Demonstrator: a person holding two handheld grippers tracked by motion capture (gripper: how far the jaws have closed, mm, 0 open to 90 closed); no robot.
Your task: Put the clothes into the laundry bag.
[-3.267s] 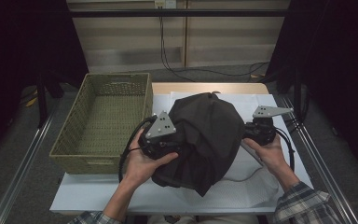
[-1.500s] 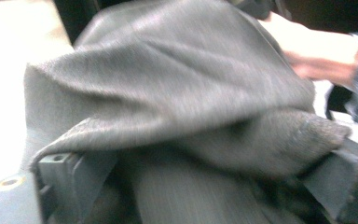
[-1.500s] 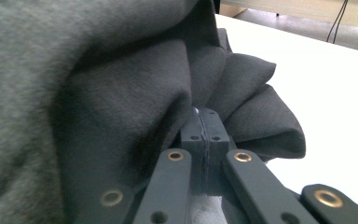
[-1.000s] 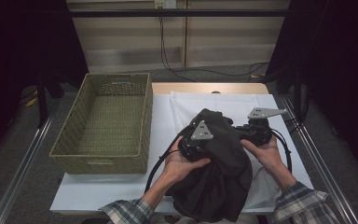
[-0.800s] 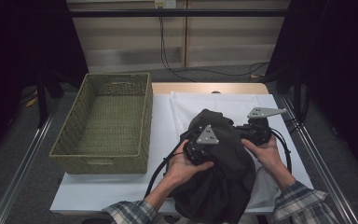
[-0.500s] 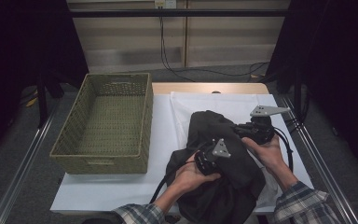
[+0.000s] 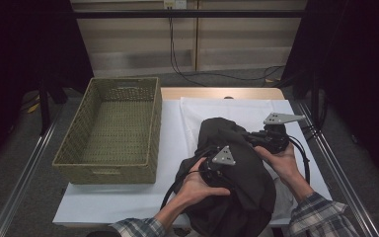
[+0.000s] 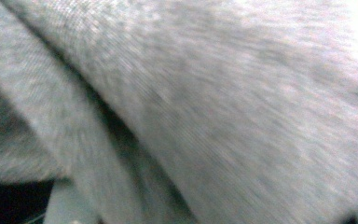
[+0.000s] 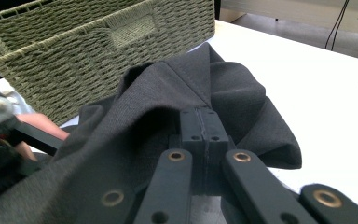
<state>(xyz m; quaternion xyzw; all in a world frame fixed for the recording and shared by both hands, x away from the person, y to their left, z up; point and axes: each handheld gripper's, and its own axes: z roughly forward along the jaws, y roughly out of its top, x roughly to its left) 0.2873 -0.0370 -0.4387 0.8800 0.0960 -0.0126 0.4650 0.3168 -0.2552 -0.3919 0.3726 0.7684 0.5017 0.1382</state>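
A dark grey garment [image 7: 237,170] lies bunched on the white sheet [image 7: 172,123], hanging over the table's front edge. My right gripper [image 7: 250,139] holds its far right side; in the right gripper view the jaws [image 9: 204,122] stand pressed together on a fold of the garment [image 9: 233,88]. My left gripper [image 7: 222,173] sits low on the garment's near left part, half sunk in it. Its jaws have just been opening. Grey cloth [image 8: 214,107] lies right against its camera, so the jaws and anything between them are hidden.
A woven green basket [image 7: 111,128] stands on the table's left half with nothing in it, its handled end wall [image 9: 74,42] close behind the garment. Metal rails run along both table sides. Cables trail on the floor at the back.
My left hand has carried the garment's left side across to the right, then dropped toward the front edge. The garment is now a narrower folded bundle. The right hand has stayed put.
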